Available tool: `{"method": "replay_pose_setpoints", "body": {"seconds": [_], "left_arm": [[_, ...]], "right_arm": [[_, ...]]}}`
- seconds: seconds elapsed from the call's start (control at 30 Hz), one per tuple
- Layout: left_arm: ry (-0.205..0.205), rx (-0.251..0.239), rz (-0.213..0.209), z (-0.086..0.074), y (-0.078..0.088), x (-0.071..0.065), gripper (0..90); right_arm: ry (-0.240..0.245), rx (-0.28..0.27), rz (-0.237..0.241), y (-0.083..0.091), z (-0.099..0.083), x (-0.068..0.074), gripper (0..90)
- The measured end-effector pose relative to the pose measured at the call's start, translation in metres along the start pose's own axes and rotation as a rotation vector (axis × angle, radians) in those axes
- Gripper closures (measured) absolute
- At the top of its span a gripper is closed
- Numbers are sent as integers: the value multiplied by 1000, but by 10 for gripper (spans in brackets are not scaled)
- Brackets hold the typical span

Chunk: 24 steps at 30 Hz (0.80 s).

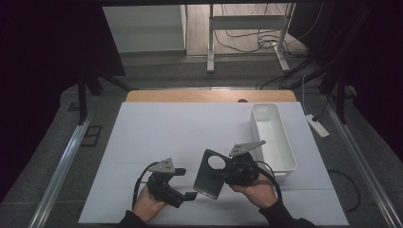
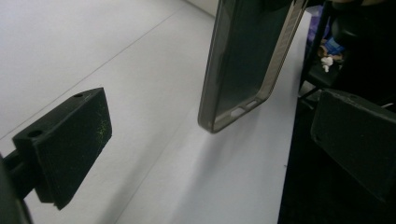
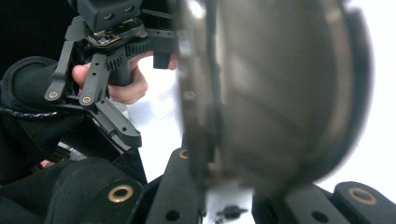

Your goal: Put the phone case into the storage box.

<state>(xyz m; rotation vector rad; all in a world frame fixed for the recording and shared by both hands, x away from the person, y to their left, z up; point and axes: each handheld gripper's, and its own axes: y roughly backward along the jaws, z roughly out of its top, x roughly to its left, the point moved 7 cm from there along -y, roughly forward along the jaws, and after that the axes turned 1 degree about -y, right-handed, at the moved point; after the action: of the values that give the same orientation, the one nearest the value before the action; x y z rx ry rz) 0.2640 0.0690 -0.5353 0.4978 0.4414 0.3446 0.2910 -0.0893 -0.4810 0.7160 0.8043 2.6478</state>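
A white sheet (image 1: 190, 142) covers the table, and a long white bin (image 1: 273, 137) stands empty near its right edge, just beyond the person's right hand. Over the near middle of the sheet the right gripper (image 1: 223, 175) holds a dark, smoky phone case (image 1: 211, 173) off the surface, tilted with its lower corner toward the left gripper (image 1: 187, 195). The right gripper's jaws are pinched together on the case's upper part, beside the round camera opening; in the right gripper view the case (image 3: 280, 93) fills the space just above them, its wall clamped between the pads. The left gripper hangs just beside the case's lower end with its jaws spread wide and nothing between them; its own view shows the two black pads (image 2: 74, 144) well apart and the case's bottom edge (image 2: 243, 60) ahead, hanging clear above the sheet. The case looks like a thin, translucent shell: very light, probably springy and somewhat soft, so it should bend rather than break, though its glossy skin may slip in a weak pinch. The best hold for the free gripper seems to be the raised side rim near the bottom corner, taken across the wall's thickness, away from the port cut-outs, where the material is weakest.
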Motion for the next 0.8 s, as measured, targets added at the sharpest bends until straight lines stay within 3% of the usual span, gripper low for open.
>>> {"method": "replay_pose_setpoints", "body": {"seconds": [0.33, 0.57, 0.8], "left_arm": [[-17, 10, -87, 3, -5, -10, 0], [-33, 25, -117, 4, -10, -15, 0], [-38, 30, -125, 5, -10, -18, 30]], "right_arm": [[30, 13, 61, -3, 1, 11, 855], [61, 13, 120, -5, 3, 23, 855], [76, 20, 147, -7, 3, 29, 855]]}}
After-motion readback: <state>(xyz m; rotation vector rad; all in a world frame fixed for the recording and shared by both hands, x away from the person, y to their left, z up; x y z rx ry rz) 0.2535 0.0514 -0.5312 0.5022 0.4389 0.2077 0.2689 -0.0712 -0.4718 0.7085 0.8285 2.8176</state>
